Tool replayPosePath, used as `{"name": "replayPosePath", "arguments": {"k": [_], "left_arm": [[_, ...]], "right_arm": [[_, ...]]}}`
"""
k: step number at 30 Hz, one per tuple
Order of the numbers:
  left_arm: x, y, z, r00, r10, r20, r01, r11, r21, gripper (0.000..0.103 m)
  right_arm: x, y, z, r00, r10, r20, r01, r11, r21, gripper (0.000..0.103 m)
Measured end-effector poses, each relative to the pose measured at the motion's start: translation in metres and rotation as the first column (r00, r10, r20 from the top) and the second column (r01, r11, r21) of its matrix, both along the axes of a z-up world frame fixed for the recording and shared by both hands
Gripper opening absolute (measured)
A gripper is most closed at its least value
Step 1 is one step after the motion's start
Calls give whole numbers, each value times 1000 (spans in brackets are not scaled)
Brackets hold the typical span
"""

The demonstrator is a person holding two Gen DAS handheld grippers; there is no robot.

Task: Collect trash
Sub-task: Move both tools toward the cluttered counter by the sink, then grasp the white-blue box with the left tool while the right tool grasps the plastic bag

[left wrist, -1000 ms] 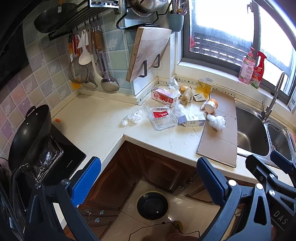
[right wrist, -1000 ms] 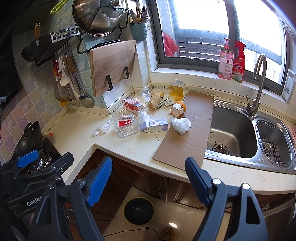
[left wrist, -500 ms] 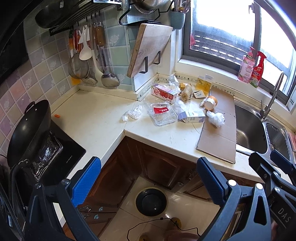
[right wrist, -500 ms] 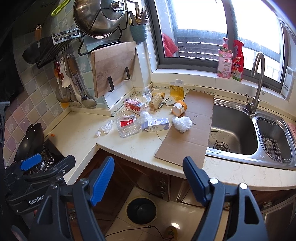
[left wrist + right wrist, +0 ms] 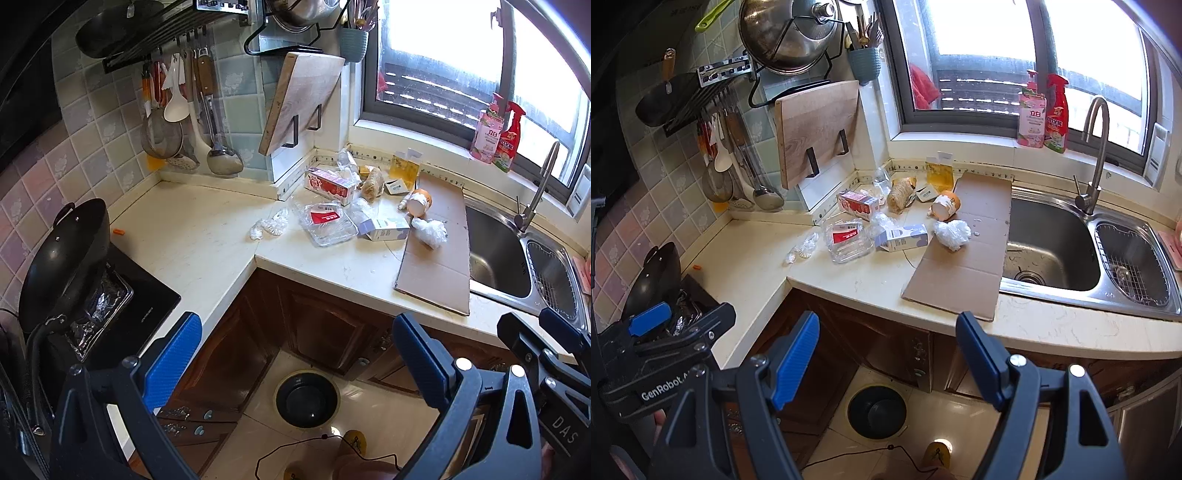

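Note:
Trash litters the corner of the counter: a clear plastic tray with a red label (image 5: 327, 223) (image 5: 846, 240), a white-purple carton (image 5: 386, 229) (image 5: 903, 238), a red-white carton (image 5: 328, 184) (image 5: 857, 204), a crumpled white wrap (image 5: 428, 232) (image 5: 952, 233), an orange cup on its side (image 5: 418, 202) (image 5: 945, 206) and a flat cardboard sheet (image 5: 437, 258) (image 5: 964, 258). A black bin (image 5: 306, 398) (image 5: 877, 410) stands on the floor below. My left gripper (image 5: 297, 354) and right gripper (image 5: 886, 350) hover open and empty in front of the counter, well short of the trash.
A black wok (image 5: 64, 258) sits on the stove at left. A steel sink (image 5: 1056, 251) with a tap (image 5: 1091, 158) lies right of the cardboard. A cutting board (image 5: 299, 103) and hanging utensils (image 5: 177, 122) line the wall. Two bottles (image 5: 1041, 110) stand on the sill.
Both grippers have pulled back and risen a little, so the counter sits slightly farther away and more floor shows. Both remain open and nothing on the counter has moved.

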State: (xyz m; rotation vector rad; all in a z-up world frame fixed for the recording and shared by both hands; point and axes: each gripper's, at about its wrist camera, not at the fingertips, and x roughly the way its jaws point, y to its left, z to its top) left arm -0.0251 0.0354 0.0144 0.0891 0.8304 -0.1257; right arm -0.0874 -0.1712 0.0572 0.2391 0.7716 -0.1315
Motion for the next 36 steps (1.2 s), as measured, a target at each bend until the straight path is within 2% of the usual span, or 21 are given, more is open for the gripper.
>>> {"name": "replayPosePath", "arguments": {"k": [6,12,22,28,36], "left_arm": [[-7,21,7,999,25,41,-26,999,24,102],[-14,41,13,995,-18,100,16,1000,14,102],[4,47,8,996,-92,-12,91,995,-48,102],[36,33,-3,993,-93,-73,88,994,-59,102],[103,-10,-14,996,-41,-78,42,999,11,102]], "right_arm": [[-12,10,1,1000,-14,-14,14,1000,-1,77],[-26,15,6,998,-58,5,58,998,-39,77],[-27,4,6,993,-115,-36,113,992,-58,77],[1,-31,11,991,-124,-54,121,991,-62,77],[87,-96,4,992,-93,-89,93,996,-5,77]]}}
